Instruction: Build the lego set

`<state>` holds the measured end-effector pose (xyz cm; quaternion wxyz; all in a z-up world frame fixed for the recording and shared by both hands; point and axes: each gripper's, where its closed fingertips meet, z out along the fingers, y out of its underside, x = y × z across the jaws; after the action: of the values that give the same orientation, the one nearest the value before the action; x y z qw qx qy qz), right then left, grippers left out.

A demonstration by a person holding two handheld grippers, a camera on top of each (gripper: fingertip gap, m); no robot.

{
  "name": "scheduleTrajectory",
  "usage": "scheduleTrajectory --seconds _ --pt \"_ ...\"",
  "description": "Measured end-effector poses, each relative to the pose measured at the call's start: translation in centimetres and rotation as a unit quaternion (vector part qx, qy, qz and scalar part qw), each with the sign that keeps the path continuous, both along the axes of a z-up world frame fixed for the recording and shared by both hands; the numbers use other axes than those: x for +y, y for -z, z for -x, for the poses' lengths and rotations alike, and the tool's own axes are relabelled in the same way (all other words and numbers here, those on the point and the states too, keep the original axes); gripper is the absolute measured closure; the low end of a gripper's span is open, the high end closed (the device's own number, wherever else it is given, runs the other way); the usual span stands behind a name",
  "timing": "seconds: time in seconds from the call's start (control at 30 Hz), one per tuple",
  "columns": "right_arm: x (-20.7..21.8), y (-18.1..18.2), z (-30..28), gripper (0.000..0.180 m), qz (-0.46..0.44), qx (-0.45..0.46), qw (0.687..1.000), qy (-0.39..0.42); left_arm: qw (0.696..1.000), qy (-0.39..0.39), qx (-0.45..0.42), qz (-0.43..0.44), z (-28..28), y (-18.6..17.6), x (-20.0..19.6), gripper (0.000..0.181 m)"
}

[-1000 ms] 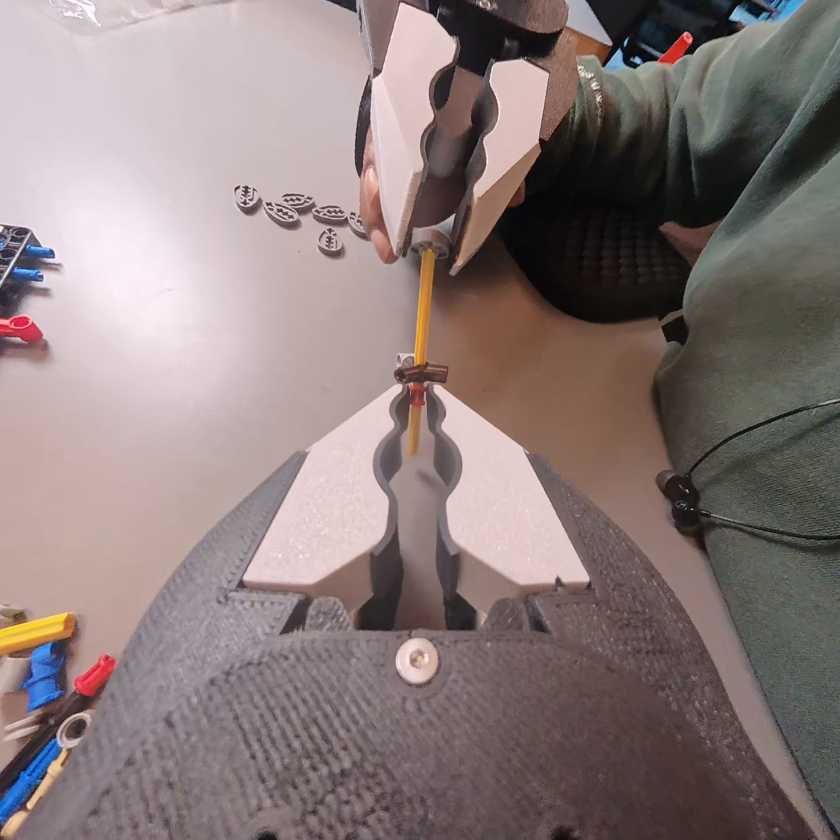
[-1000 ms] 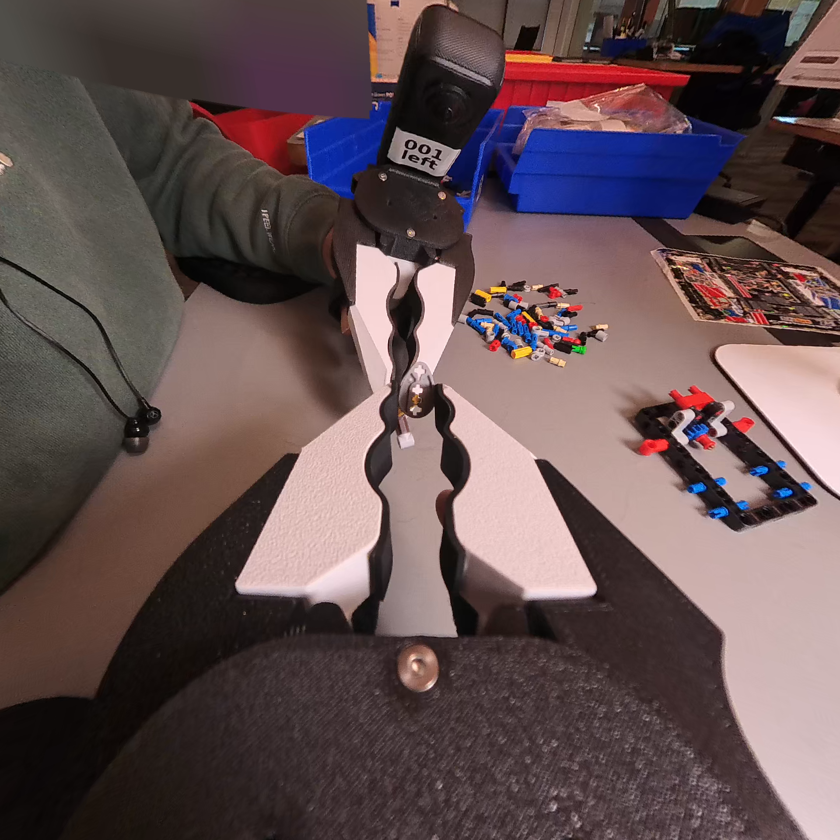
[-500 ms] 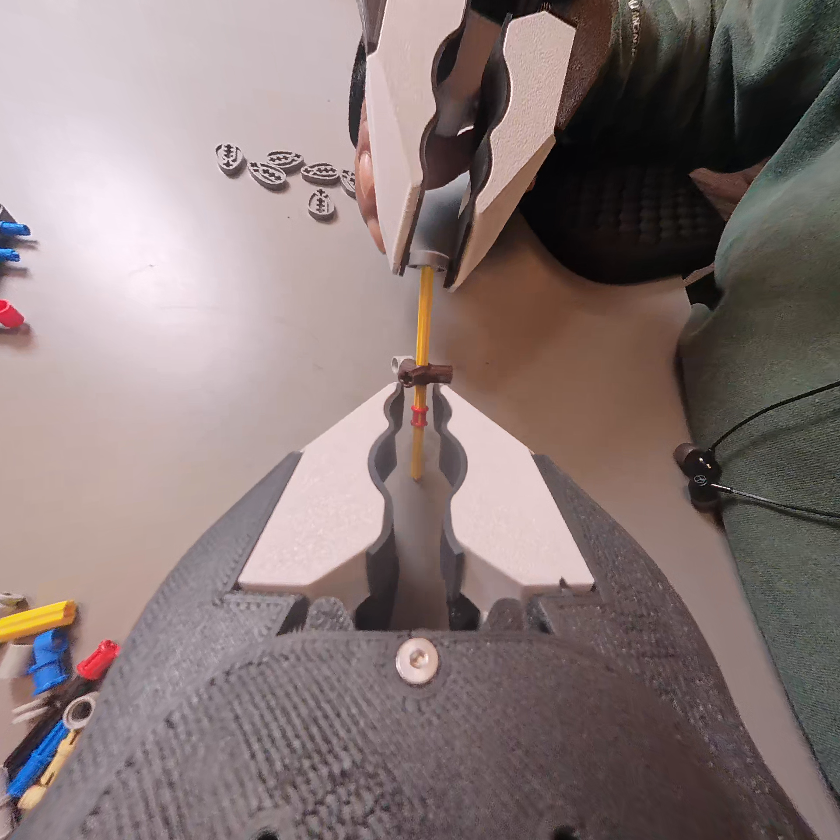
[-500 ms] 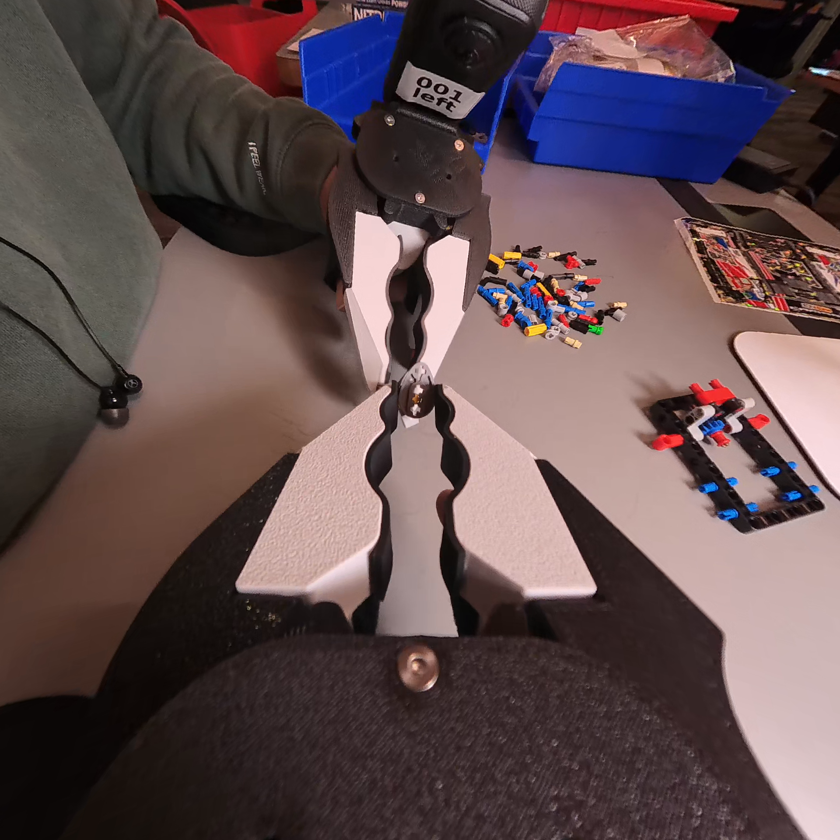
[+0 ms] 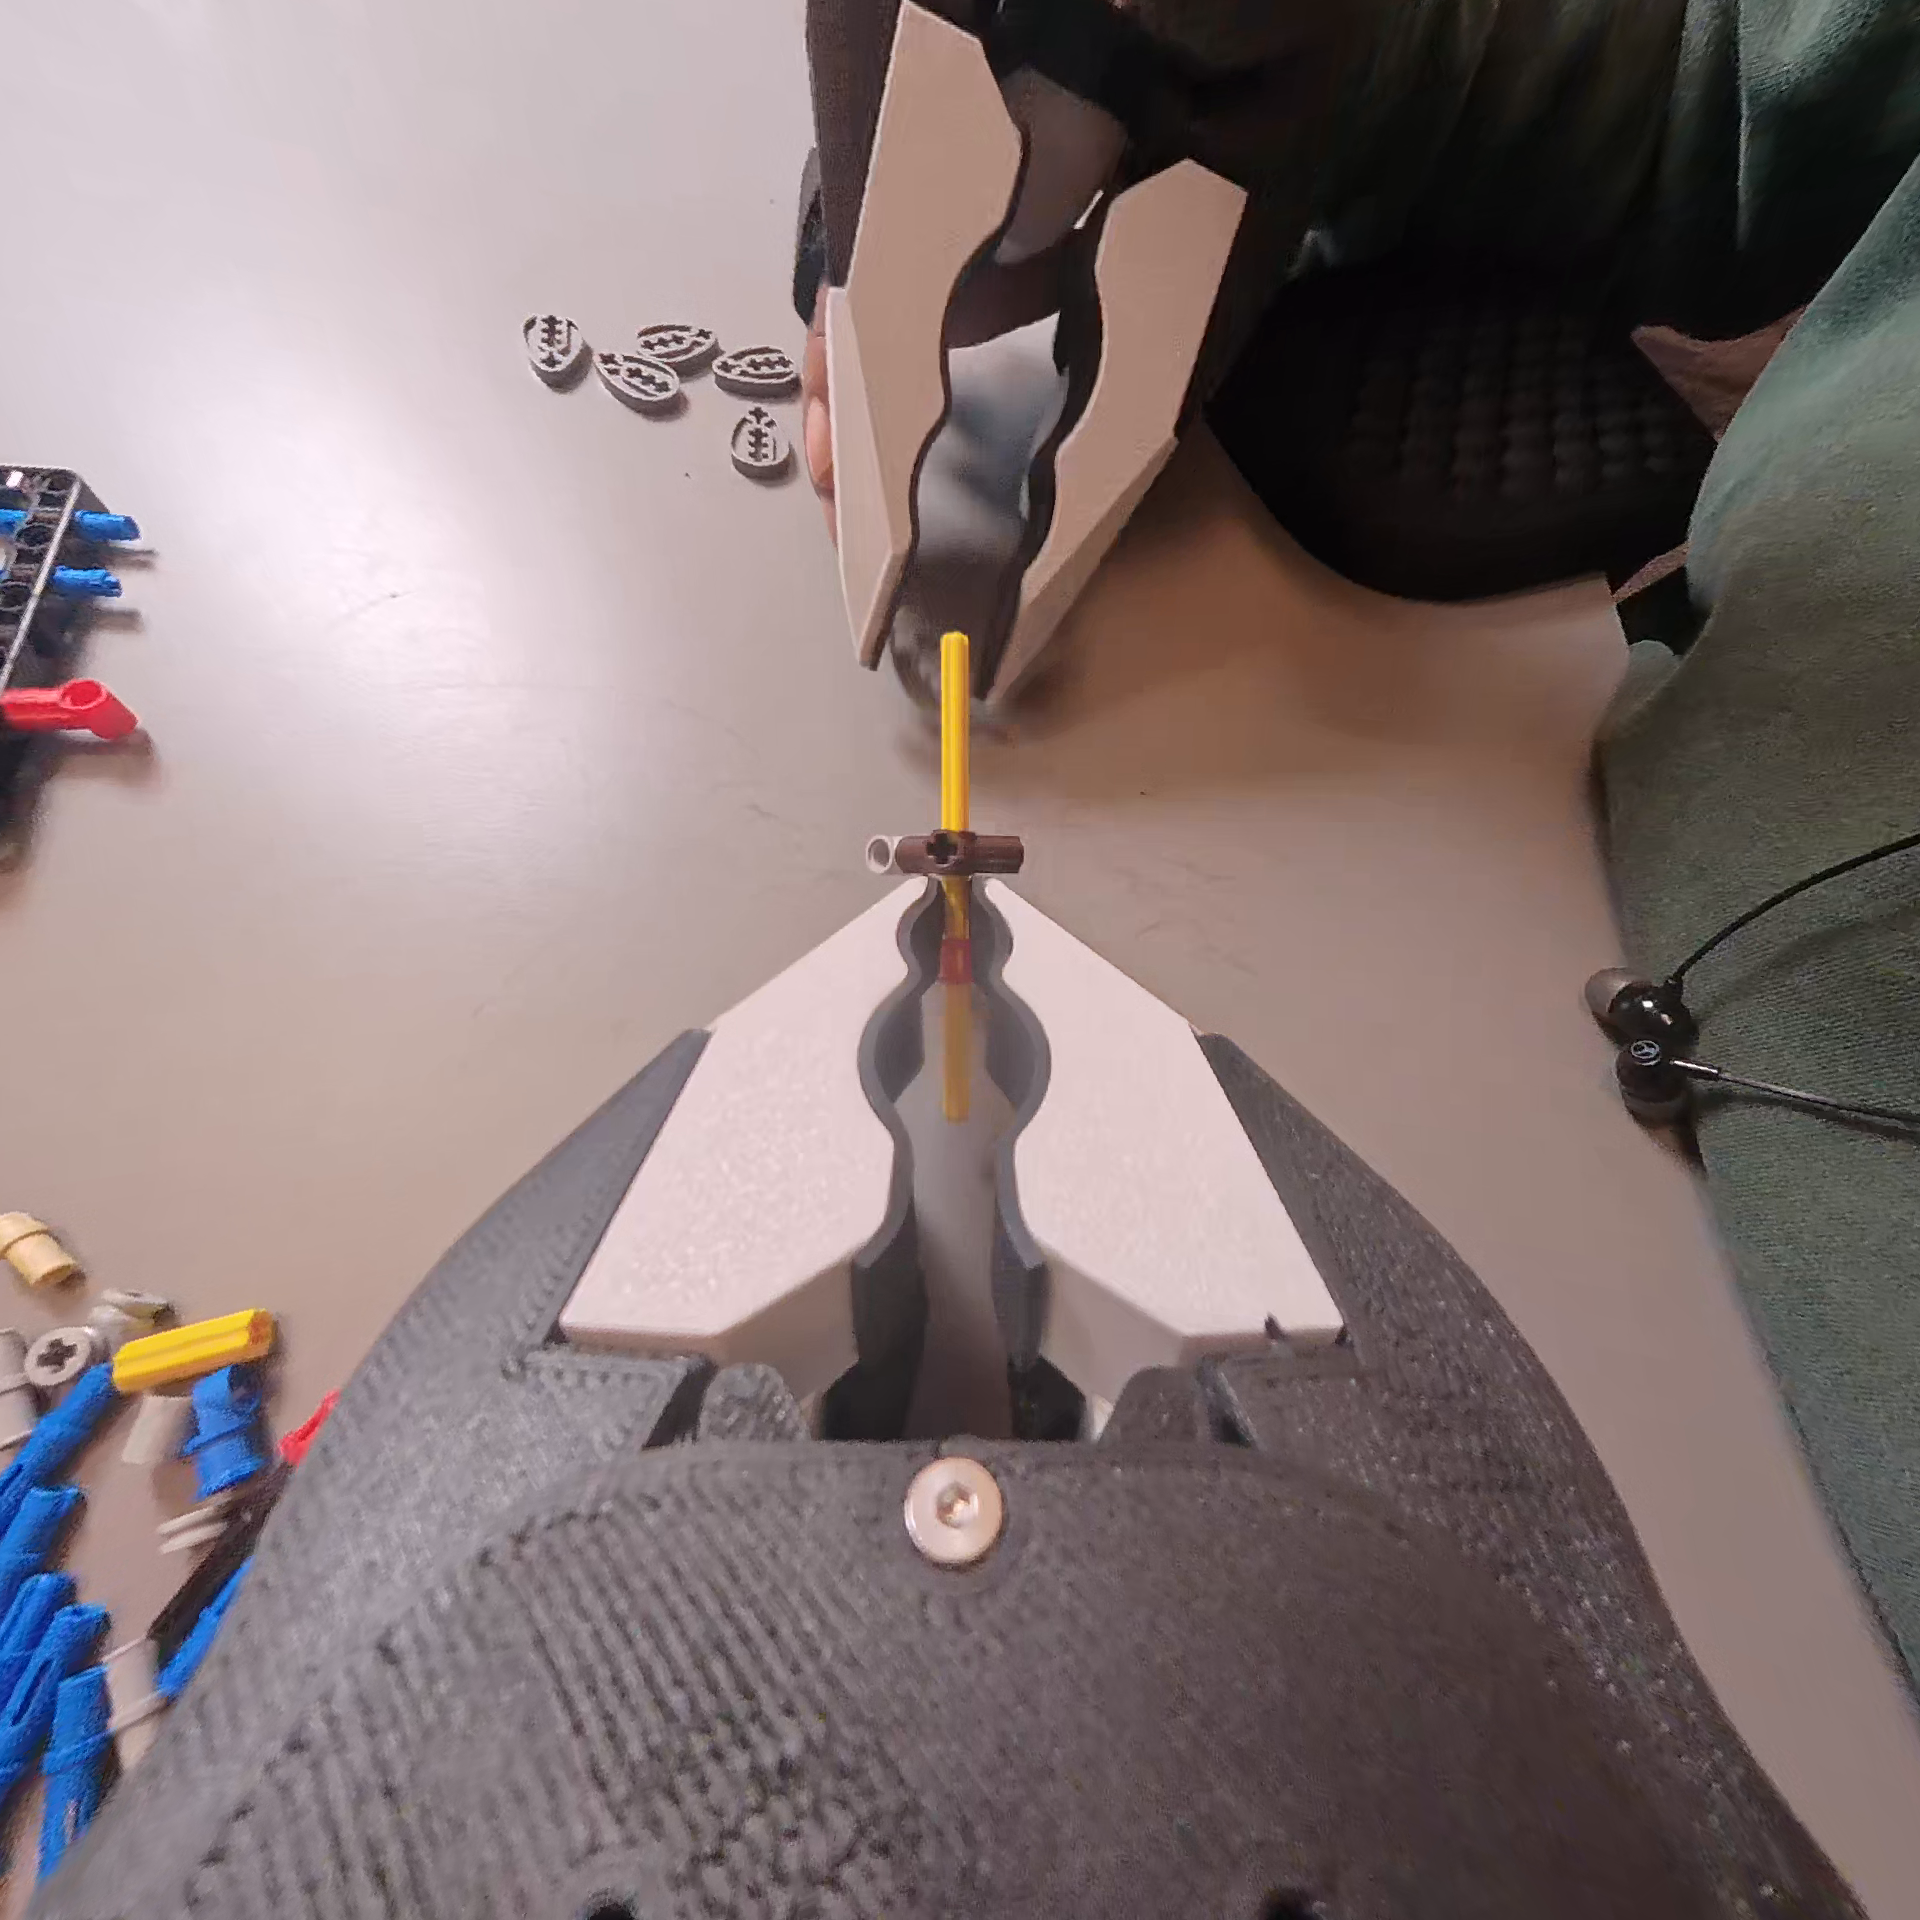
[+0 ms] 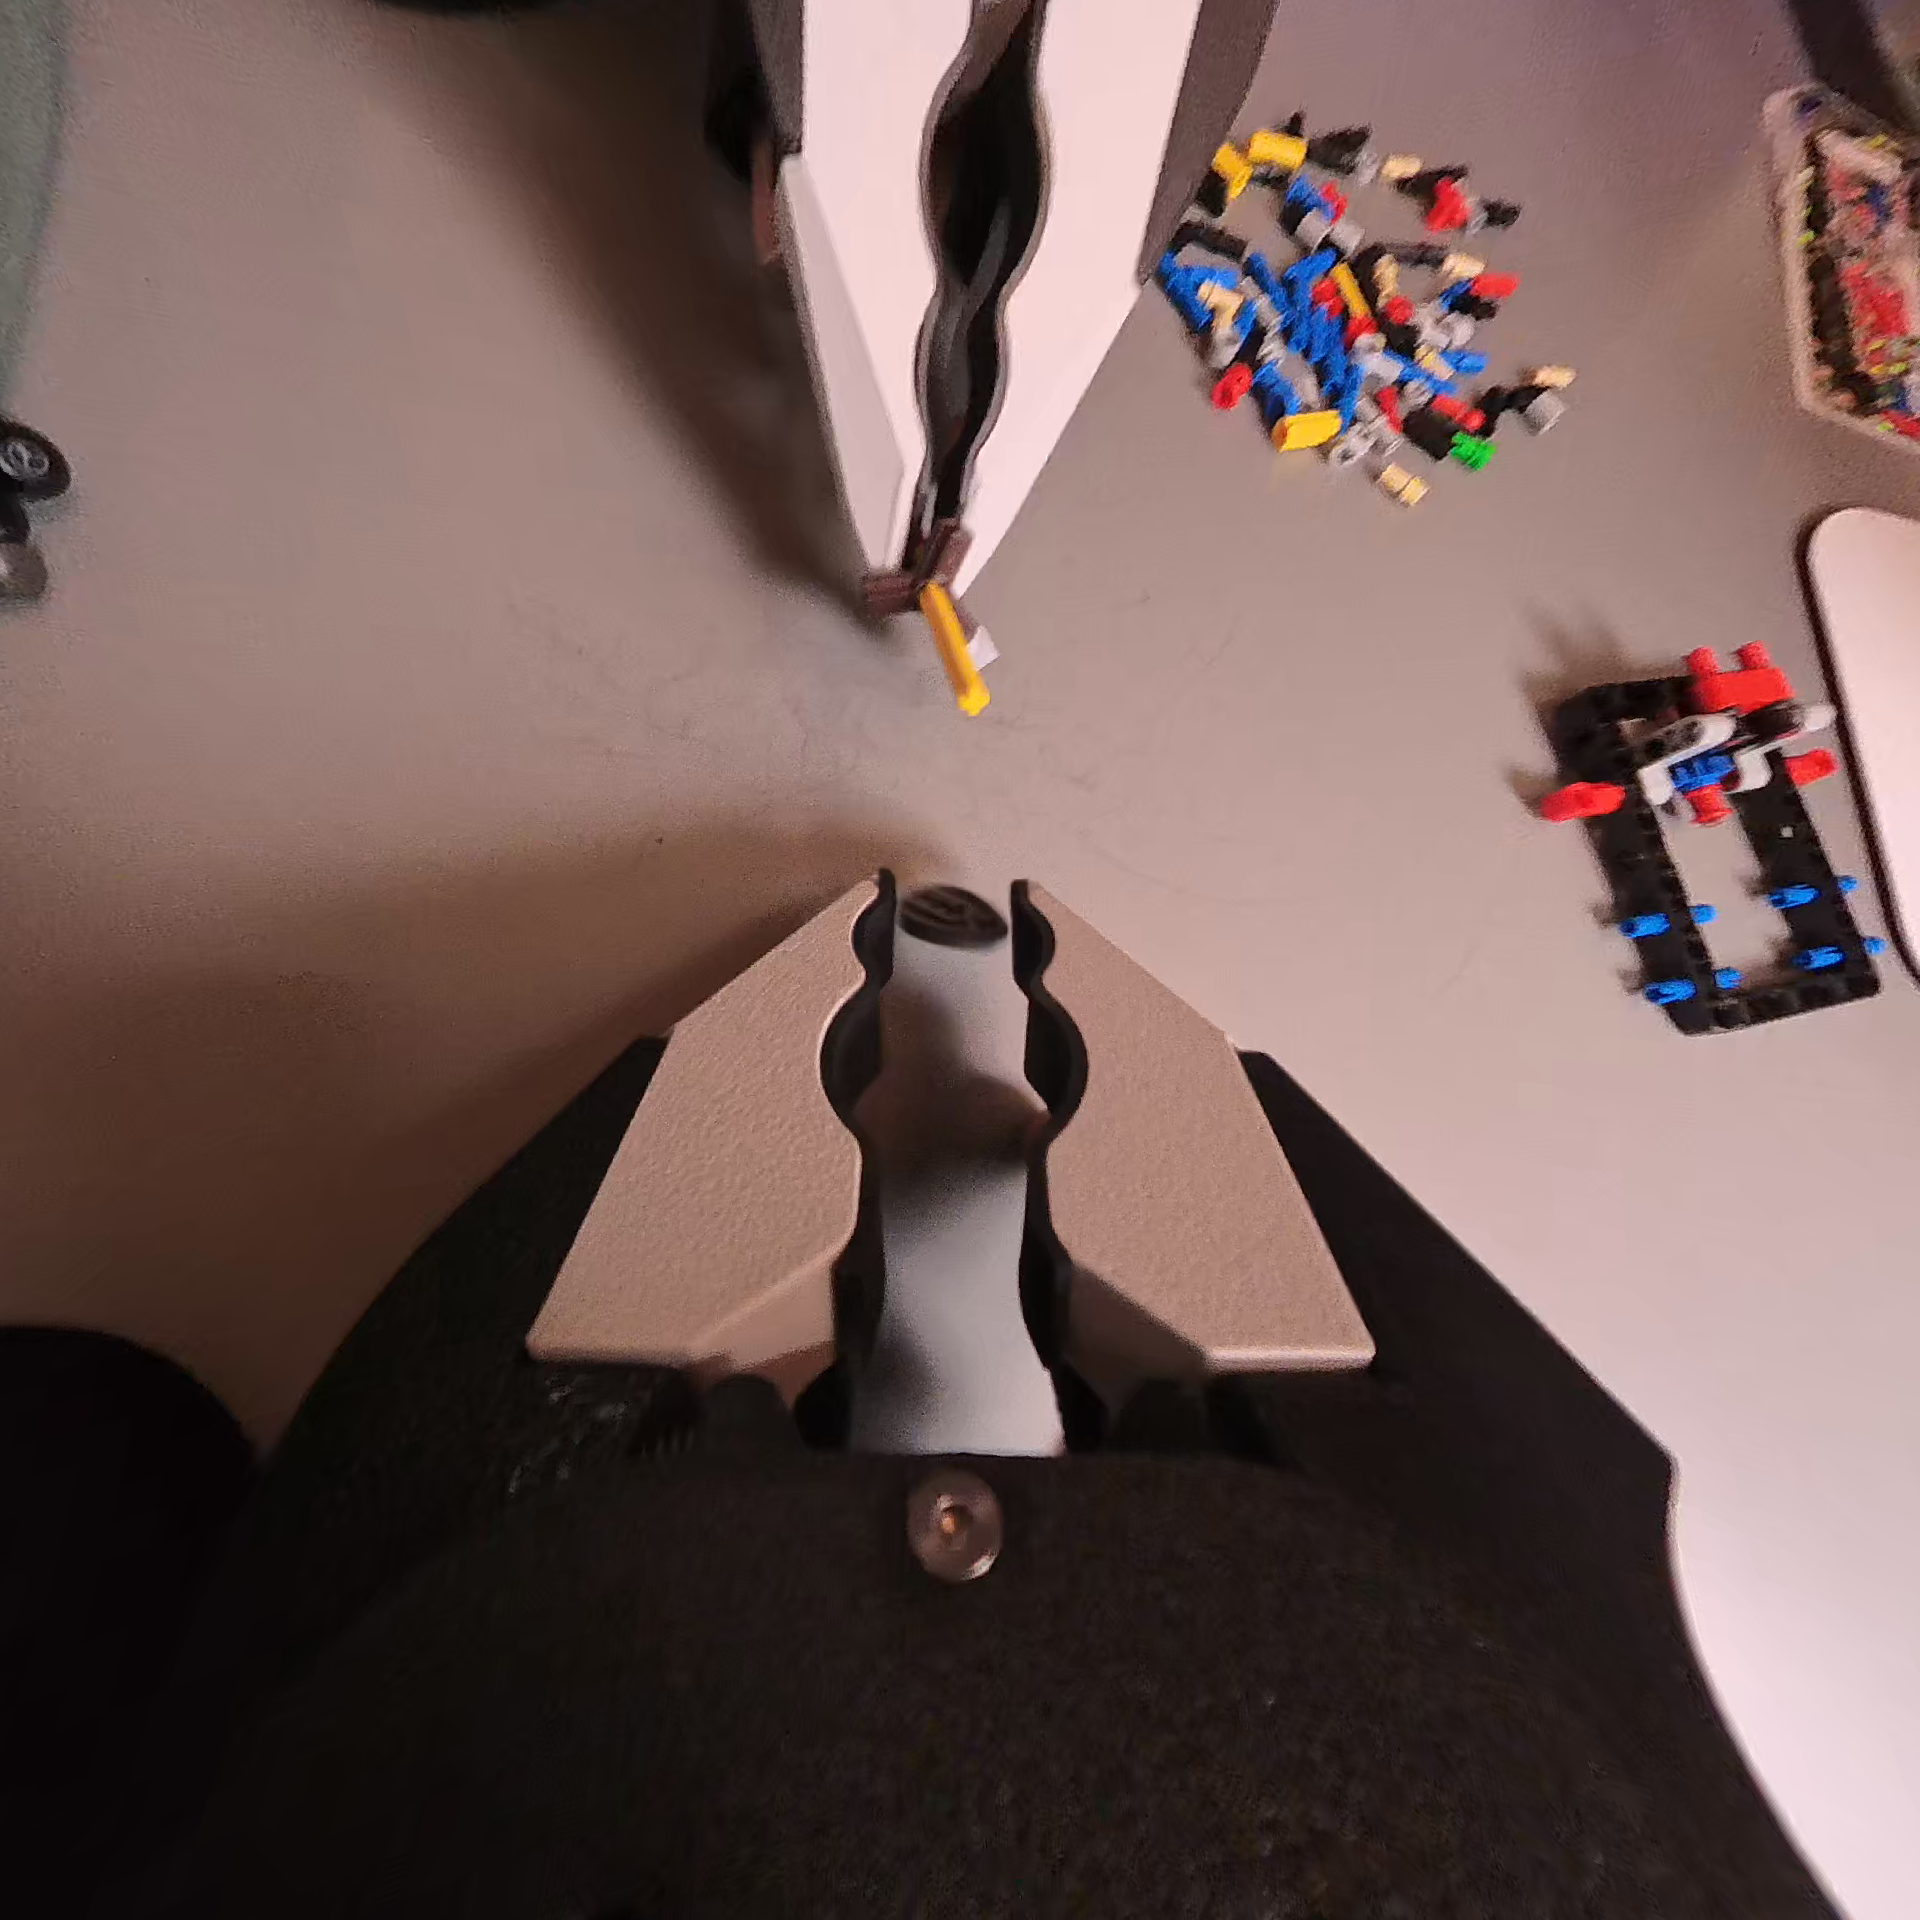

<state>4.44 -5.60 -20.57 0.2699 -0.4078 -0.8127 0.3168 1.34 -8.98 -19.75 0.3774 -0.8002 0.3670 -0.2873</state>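
My left gripper (image 5: 956, 896) is shut on a thin yellow axle (image 5: 954, 727) that sticks out ahead of its tips. A brown cross connector (image 5: 945, 854) sits on the axle just past the tips, and a red bush (image 5: 956, 961) lies between the fingers. My right gripper (image 6: 951, 896) holds a small grey oval piece (image 6: 951, 916) at its tips. In the left wrist view the right gripper (image 5: 935, 665) hangs just beyond the axle's free end, blurred. In the right wrist view the left gripper (image 6: 920, 582) and the axle (image 6: 954, 655) are farther off, apart from the oval piece.
Several more grey oval pieces (image 5: 655, 364) lie on the table. A black frame with blue pins and red parts (image 6: 1714, 862) lies to the right, beside a white pad (image 6: 1870, 675). A pile of loose pieces (image 6: 1351, 312) and a printed booklet (image 6: 1860, 291) lie beyond. A green sleeve (image 5: 1818, 727) and earbuds (image 5: 1642, 1039) are at the right.
The right gripper, with the oval piece, has come off the end of the yellow axle and drawn back. Its view now tilts down at the table. The left gripper has kept its hold.
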Motion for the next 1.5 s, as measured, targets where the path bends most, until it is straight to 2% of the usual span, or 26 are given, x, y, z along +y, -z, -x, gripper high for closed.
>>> scheduleTrajectory --seconds 0.07,0.13,0.27,0.37,0.53,0.63,0.7,0.73,0.8,0.83,0.97,1.13,1.3,1.4,1.5 --pt "-0.1 0.2 -0.2 0.149 -0.003 -0.013 1.000 -0.003 1.000 -0.002 -0.003 -0.002 0.2 -0.2 0.1 0.178" --pt "-0.1 -1.1 0.5 0.141 0.009 0.018 1.000 0.004 1.000 -0.001 -0.011 -0.002 0.0 -0.5 0.1 0.178" --pt "-2.1 -4.4 1.7 0.150 0.089 0.084 0.992 -0.007 1.000 0.008 -0.024 -0.011 -0.6 -1.2 -0.1 0.178" --pt "-3.1 -5.1 2.2 0.180 0.092 0.116 0.989 -0.020 1.000 0.015 -0.021 -0.014 -0.9 -1.3 -0.3 0.178" --pt "-3.2 -4.9 1.9 0.180 0.104 0.107 0.988 -0.025 0.998 0.023 -0.052 -0.004 -1.1 -2.0 -0.6 0.178" --pt "-3.0 -5.5 1.5 0.158 0.111 0.113 0.987 -0.033 0.999 0.025 -0.049 -0.001 -0.9 -1.9 -0.7 0.178" --pt "-3.1 -5.2 1.4 0.153 0.102 0.108 0.988 -0.039 0.998 0.028 -0.058 0.006 -1.1 -1.9 -0.8 0.178" --pt "-3.3 -4.9 1.5 0.155 0.095 0.108 0.989 -0.041 0.998 0.029 -0.059 0.009 -1.1 -1.8 -0.8 0.178" --pt "-3.6 -4.4 1.7 0.174 0.087 0.108 0.989 -0.042 0.997 0.034 -0.070 0.014 -1.3 -1.9 -0.8 0.178" --pt "-3.6 -4.3 1.8 0.177 0.084 0.107 0.990 -0.046 0.997 0.034 -0.073 0.017 -1.3 -2.0 -0.8 0.178" --pt "-3.3 -4.9 1.8 0.177 0.115 0.113 0.986 -0.038 0.995 0.023 -0.092 0.008 -1.1 -2.7 -0.5 0.177" --pt "-1.8 -6.0 1.8 0.177 0.165 0.136 0.977 -0.011 0.997 0.007 -0.066 -0.048 -0.4 -3.4 -0.1 0.150" --pt "-1.6 -6.5 1.7 0.177 0.168 0.153 0.974 -0.012 0.994 -0.011 -0.045 -0.095 -0.1 -4.1 0.5 0.159" --pt "-1.6 -6.3 1.8 0.177 0.172 0.153 0.973 -0.012 0.993 -0.019 -0.052 -0.102 0.0 -4.3 0.7 0.174" --pt "-1.6 -6.3 1.7 0.177 0.181 0.152 0.972 -0.013 0.993 -0.015 -0.039 -0.114 -0.1 -4.3 0.7 0.175"
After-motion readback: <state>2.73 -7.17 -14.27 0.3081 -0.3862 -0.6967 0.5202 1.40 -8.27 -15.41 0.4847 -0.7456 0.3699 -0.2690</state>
